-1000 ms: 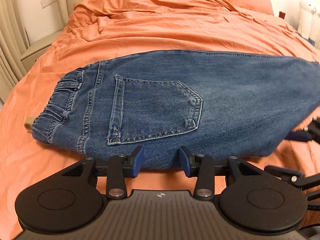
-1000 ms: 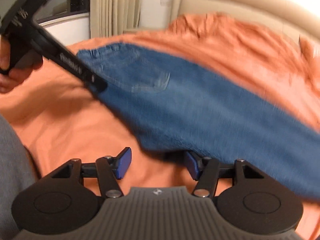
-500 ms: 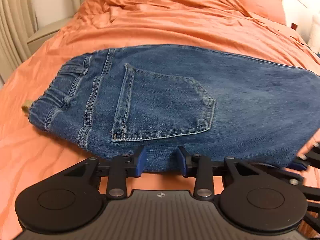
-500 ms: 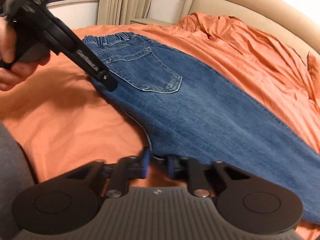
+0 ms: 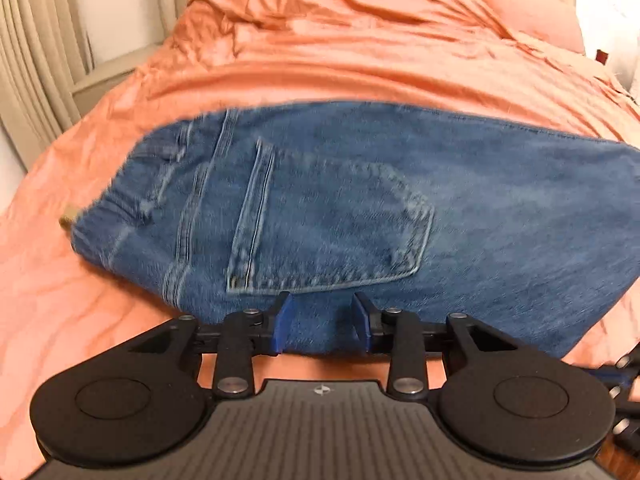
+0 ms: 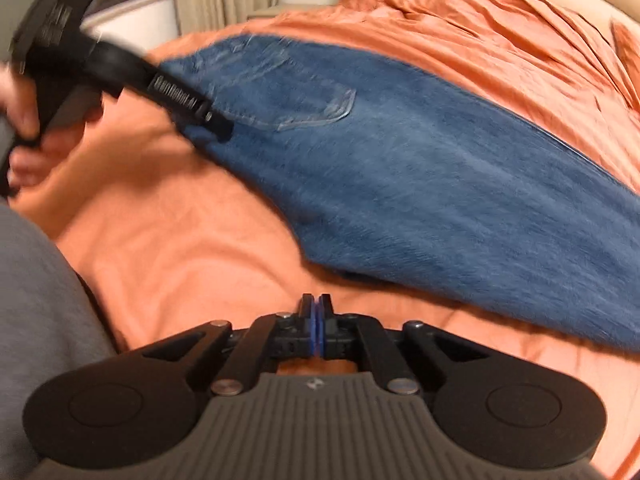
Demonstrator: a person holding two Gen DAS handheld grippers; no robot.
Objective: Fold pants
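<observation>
Blue denim pants point(image 5: 360, 216) lie flat on the orange bed, folded lengthwise, back pocket up and waistband at the left. They also show in the right wrist view point(image 6: 420, 168), the leg running off to the right. My left gripper point(image 5: 322, 326) is open with the near edge of the pants, below the pocket, between its blue pads. It also shows in the right wrist view point(image 6: 218, 128) at the pants' near edge. My right gripper point(image 6: 316, 328) is shut with nothing between its pads, over bare sheet just off the pants' near edge.
The orange bedsheet point(image 5: 360, 48) is wrinkled toward the headboard, with an orange pillow point(image 5: 532, 16) at the far right. Curtains point(image 5: 32, 60) and a beige bed frame stand to the left. My grey-clothed body point(image 6: 36, 320) is at the near left.
My right gripper shut near the pants' edge and now sits a little back from it, empty. My left gripper pushed forward so the pants' edge lies between its open pads.
</observation>
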